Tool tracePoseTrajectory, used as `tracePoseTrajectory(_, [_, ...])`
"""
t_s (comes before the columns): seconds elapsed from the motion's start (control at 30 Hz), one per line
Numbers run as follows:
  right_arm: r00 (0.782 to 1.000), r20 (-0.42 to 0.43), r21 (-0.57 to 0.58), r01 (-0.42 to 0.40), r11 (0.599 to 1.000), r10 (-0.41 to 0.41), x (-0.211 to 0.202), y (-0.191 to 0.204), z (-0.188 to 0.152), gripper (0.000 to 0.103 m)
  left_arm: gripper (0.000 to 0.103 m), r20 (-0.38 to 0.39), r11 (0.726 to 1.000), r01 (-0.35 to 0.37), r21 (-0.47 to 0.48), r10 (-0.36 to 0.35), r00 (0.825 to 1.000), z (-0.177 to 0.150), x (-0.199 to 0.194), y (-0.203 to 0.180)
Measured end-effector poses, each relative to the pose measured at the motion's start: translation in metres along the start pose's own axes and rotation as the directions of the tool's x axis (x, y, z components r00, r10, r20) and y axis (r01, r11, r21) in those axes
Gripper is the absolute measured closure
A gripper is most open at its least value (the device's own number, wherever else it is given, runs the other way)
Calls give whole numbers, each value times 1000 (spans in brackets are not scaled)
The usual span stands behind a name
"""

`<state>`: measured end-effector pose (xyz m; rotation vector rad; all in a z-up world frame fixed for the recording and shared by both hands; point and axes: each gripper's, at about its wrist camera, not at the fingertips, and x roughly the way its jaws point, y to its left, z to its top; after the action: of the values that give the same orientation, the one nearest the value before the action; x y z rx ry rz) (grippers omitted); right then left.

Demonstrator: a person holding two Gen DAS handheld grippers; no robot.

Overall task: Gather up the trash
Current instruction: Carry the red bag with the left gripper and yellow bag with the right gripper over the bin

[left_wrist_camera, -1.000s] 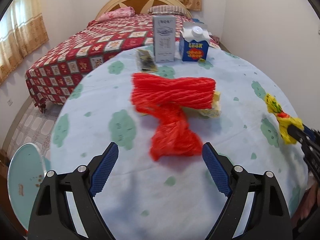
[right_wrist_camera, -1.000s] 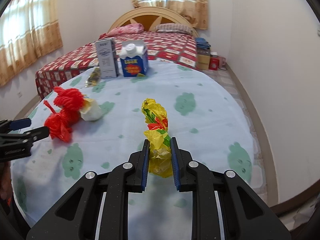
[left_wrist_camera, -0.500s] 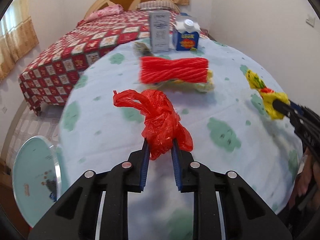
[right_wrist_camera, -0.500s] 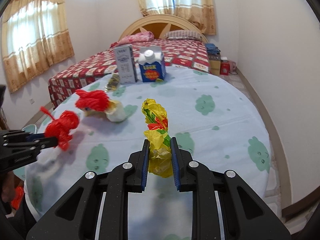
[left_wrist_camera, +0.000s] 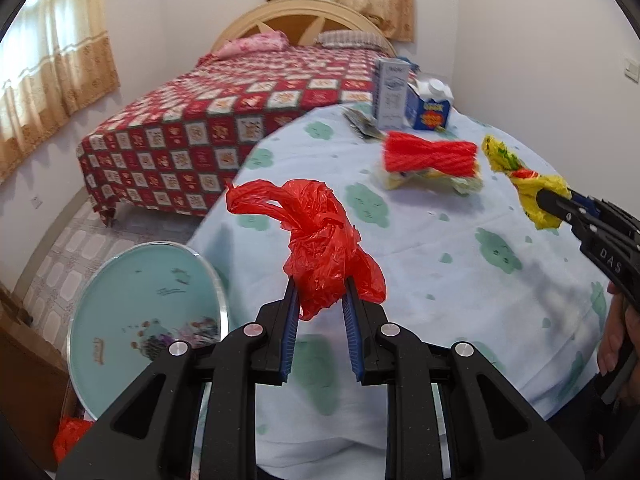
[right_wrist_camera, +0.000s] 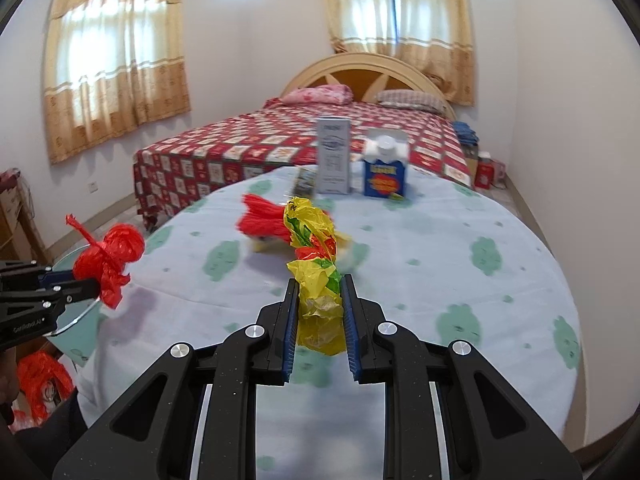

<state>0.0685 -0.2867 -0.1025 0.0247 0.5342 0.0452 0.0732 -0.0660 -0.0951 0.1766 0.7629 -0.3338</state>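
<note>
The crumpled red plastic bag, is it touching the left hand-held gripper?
Touching. The left wrist view shows the crumpled red plastic bag pinched between both blue pads of the left hand-held gripper.

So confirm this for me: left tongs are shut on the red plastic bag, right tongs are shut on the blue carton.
Not quite. The right tongs are shut on the yellow plastic bag, as the right wrist view shows; the blue carton stands untouched at the table's far side. The left tongs are indeed shut on the red plastic bag.

White walls, 2 curtained windows (right_wrist_camera: 116, 64), bed (right_wrist_camera: 304, 140) with red quilt, tiled floor (left_wrist_camera: 68, 240)
</note>
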Motion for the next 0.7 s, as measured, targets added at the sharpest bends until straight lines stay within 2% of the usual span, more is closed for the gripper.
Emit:
tracePoseTrajectory(0.2, [999,9,-68,-39,997,40,8,37,5,82,81,35,999,-44,-22,44,998,-6,-12,24])
tracePoseTrajectory(0.7, [993,10,-176,-116,978,120,24,104,16,82,81,57,990,-120,-74,124,991,-21,-31,72])
